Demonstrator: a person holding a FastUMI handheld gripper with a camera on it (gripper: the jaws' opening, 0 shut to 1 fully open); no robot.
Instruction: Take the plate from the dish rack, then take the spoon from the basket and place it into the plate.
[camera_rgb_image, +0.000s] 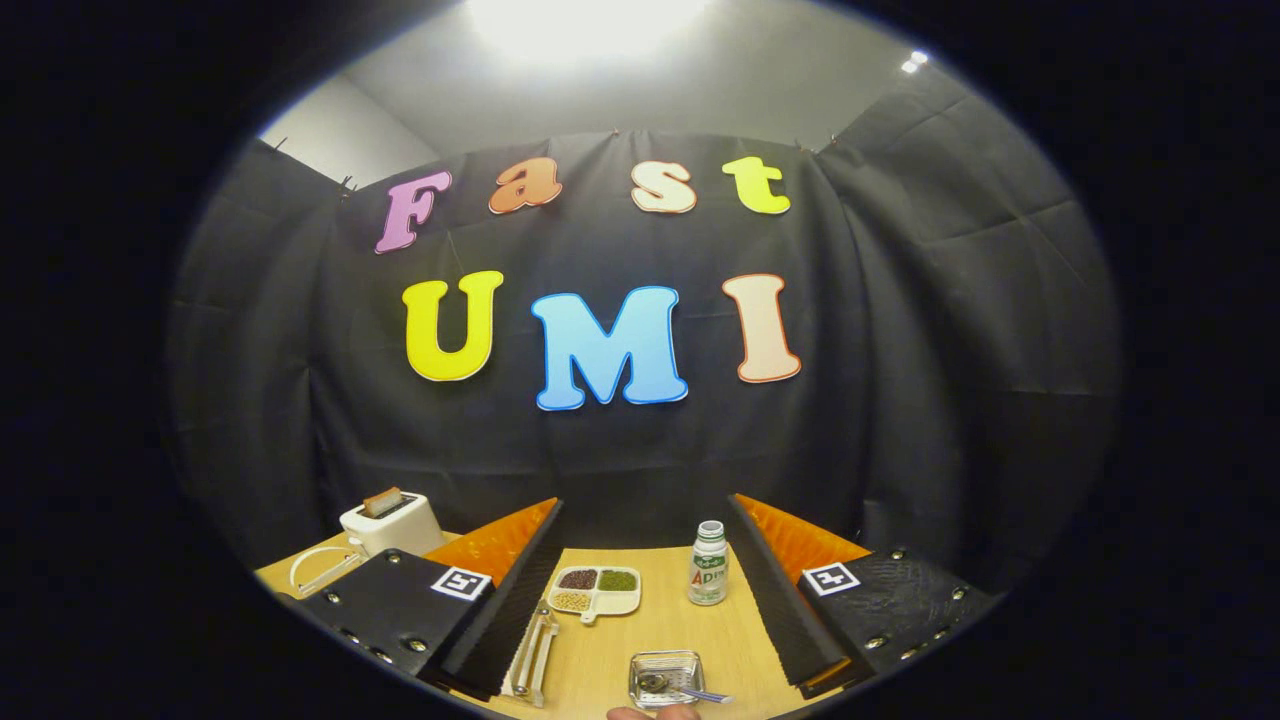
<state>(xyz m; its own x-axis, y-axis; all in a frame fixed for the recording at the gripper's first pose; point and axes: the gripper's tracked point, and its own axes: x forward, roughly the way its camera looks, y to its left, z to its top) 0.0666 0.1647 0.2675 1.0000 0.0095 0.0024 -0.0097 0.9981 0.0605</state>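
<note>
While the plate stays out of sight, the spoon (690, 691) waits in its wire basket (666, 676) between the tool's fingers.
Tool (640, 610) wide open, holding nothing, raised above the tabletop (670, 630); find the dish rack before descending.

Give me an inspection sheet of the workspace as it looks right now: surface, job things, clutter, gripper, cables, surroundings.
Surface: light wooden table, things standing apart.
Job's things: metal basket between the fingers, spoon lying in it; rack beside the left finger; white plate beyond that finger, near the toaster.
Clutter: toaster with a slice in it; divided tray of grains; small bottle, upright.
Gripper: jaws wide open, holding nothing.
Cables: nothing seen.
Surroundings: black cloth wall, ceiling light; part of a hand next to the basket.
</note>
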